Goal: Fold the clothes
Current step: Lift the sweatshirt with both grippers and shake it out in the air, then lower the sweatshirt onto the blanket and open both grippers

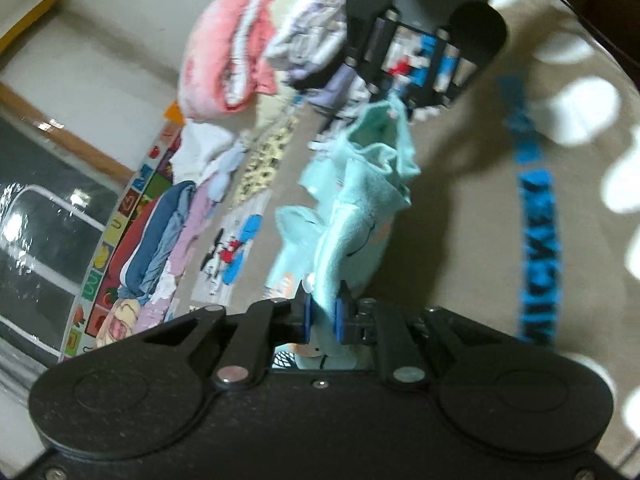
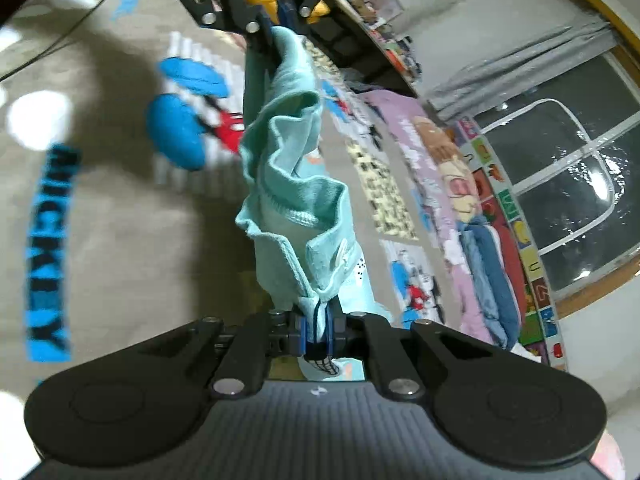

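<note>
Mint-green garment (image 1: pixel 352 200) hangs strung between the two tongs, above the grey printed bedspread (image 1: pixel 460 208).

Left gripper (image 1: pixel 324 316): pads pinched nearly together on one edge of the cloth; fabric bunches up from the pads and runs away toward the other tool.

Right gripper (image 2: pixel 316 330): likewise clamped tight on the opposite edge, a thin wad of cloth squeezed between the blue pads.

Handling, as judged: light, soft knit, no stiffness at all. It sags and twists into a rope between the tongs. Not fragile; slips little against rubber pads. Hems look the surest hold, being thicker.

Piles of other clothes (image 1: pixel 236 64) lie beyond the left gripper, well apart from the held piece.
</note>
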The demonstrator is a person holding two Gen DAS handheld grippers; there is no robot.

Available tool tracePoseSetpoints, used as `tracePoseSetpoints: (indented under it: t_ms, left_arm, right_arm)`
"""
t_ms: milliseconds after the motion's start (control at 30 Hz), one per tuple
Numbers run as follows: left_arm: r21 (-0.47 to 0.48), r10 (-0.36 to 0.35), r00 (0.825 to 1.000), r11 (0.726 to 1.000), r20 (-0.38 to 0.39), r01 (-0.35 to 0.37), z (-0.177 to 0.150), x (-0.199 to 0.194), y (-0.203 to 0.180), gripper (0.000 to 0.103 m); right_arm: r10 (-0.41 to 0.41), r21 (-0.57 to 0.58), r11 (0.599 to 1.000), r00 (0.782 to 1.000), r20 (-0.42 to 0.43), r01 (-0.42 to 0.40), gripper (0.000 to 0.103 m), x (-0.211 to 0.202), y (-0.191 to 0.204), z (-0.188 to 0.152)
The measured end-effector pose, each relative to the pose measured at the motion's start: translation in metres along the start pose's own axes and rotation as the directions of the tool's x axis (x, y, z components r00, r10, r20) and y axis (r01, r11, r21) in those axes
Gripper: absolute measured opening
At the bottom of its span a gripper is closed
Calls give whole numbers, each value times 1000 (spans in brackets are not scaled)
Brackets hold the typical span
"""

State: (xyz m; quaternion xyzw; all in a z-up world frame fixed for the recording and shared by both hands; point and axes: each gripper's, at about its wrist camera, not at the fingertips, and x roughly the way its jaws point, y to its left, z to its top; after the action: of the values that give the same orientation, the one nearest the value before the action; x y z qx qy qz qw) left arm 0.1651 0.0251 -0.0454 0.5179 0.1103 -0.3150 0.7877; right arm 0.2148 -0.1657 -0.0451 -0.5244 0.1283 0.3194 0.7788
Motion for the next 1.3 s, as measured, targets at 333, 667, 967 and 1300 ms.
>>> tracePoseSetpoints:
  t_ms: [333,667,967,1300]
  left_arm:
    - [120,-41,998,992,-55,47,-5,-19,-99,10]
    - [173,-63,988,981,-138,87,-14,-13,-141,10]
    - [-195,-199,974,965,-110,175,-14,-27,-100,44]
    - [-837,-82,996,547,-17,31,-51,-35,-17,47]
  right_arm:
    - [34,-108,993,999,-39,-38,11,-39,105,-16]
    - [19,-152,988,995,-97,-34,13,-47,157,-19]
    - [97,-234,965,990,-100,-118,18,-76,174,-19]
    - [49,206,977,998,43,-57,27,-109,69,9]
